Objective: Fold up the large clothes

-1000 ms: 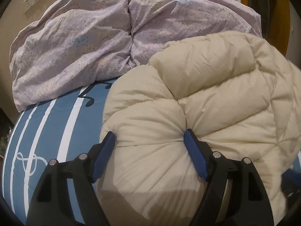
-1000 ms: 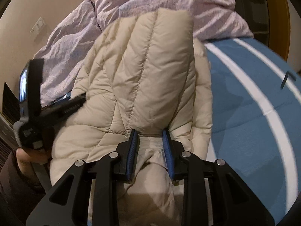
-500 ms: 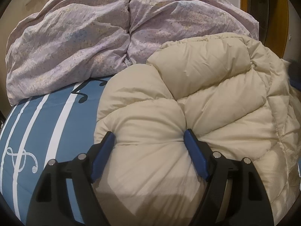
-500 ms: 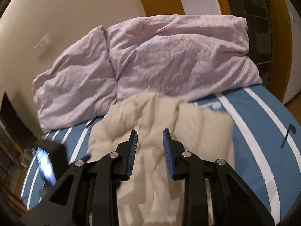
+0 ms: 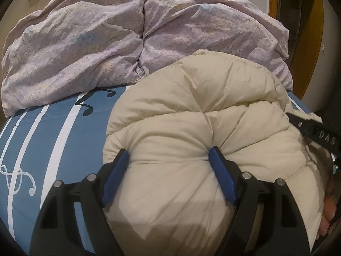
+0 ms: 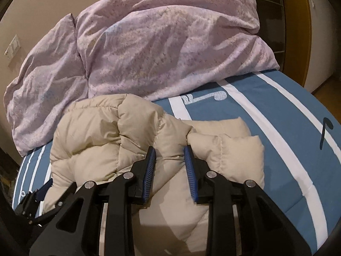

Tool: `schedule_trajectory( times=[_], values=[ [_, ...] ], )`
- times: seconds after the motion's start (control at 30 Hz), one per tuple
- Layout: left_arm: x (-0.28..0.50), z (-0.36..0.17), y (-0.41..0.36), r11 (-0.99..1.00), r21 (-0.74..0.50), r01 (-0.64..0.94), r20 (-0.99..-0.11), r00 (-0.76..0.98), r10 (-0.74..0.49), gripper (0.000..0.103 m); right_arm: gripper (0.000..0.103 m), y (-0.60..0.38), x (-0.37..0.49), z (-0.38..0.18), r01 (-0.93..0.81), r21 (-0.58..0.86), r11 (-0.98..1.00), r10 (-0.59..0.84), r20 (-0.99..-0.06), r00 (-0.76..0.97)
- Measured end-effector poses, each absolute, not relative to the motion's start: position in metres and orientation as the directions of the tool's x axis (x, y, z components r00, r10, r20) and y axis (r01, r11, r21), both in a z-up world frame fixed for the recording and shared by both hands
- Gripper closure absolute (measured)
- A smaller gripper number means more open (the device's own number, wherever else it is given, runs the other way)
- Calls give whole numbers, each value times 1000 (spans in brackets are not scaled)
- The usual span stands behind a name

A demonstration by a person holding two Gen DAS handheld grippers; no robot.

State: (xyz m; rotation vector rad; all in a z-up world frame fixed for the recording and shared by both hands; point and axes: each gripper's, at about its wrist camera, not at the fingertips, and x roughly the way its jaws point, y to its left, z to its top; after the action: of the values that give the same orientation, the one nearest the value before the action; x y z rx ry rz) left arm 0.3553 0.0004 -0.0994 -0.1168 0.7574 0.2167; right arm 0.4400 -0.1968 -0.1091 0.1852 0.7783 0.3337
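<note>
Currently mid-fold on cream puffer jacket (image 5: 191, 128), lying bunched on blue striped bed cover (image 5: 53, 138), near side of lilac duvet (image 5: 106, 32) heaped at far end. Left gripper (image 5: 169, 155) with jaws set wide around a fat quilted bulge at jacket's near-left edge, pads dug into the seams either side, so holding the roll, likely to pin bulk while the other side gets worked. Right gripper (image 6: 169, 151) with jaws narrower, a ridge of padding between the pads near the jacket's middle; looks like a pinch on fabric, though how firm cannot tell. Loose flap, probably a sleeve or hem corner, sprawled right of right gripper onto the cover. From left wrist view, right gripper's black body visible at jacket's right edge with hand (image 5: 328, 217) behind it; from right wrist view, left gripper at low left, tucked against the jacket. Judgement: grips placed at opposite sides to keep puffy layers from springing apart during next fold. Room: wide open cover to the right, clear strip to the left, bed edge beyond that. Far side tight, jacket top touching or nearly touching duvet, so folding toward far end risks snagging it. Best free direction rightward or toward near edge. Slippery shell, springy fill; expect rebound on release.
</note>
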Motion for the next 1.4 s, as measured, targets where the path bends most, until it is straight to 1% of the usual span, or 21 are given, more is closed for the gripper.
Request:
schedule_trajectory(
  times=[0.23, 0.5, 0.8, 1.4],
  values=[
    [354, -99, -5, 974, -12, -225, -679, 717, 157, 24, 73, -200, 436, -122, -206, 291, 934, 350, -642, 682],
    [351, -100, -5, 971, -15, -238, -656, 735, 170, 22, 72, -198, 438, -125, -204, 292, 934, 350, -647, 677],
    [351, -100, -2, 971, -38, -236, -657, 738, 154, 19, 72, -197, 440, -127, -203, 301, 932, 356, -653, 668],
    [351, -100, -2, 970, -34, -240, -657, 737, 159, 18, 72, -196, 441, -127, -200, 296, 934, 351, -658, 666]
  ],
)
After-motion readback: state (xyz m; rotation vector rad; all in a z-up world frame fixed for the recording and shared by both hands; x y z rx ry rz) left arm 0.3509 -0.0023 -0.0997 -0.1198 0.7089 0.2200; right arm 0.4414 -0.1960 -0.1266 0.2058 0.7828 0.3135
